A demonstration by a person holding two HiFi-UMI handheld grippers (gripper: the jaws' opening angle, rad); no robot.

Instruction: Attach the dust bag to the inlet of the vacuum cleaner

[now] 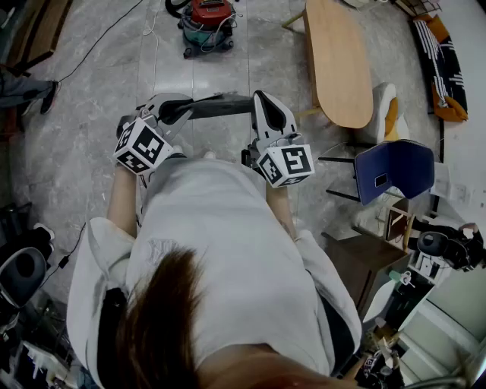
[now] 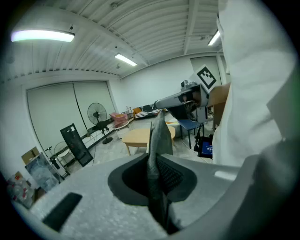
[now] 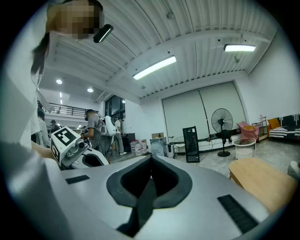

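The dust bag hangs in the air in front of the person's chest, pulled into a flat grey strip. Its long axis runs across the head view, close to level, from one pair of tongs to the other.

The left tongs are clamped on one end. In the left gripper view the grey fabric stands edge-on between the pads and leads up toward the other gripper. The right tongs are closed tight on the far end, with only a thin dark edge of fabric showing between their pads.

The vacuum cleaner, red on top, stands on the grey floor ahead of the person, well apart from the bag. A wooden counter stands to its right, and a blue chair nearer the person.
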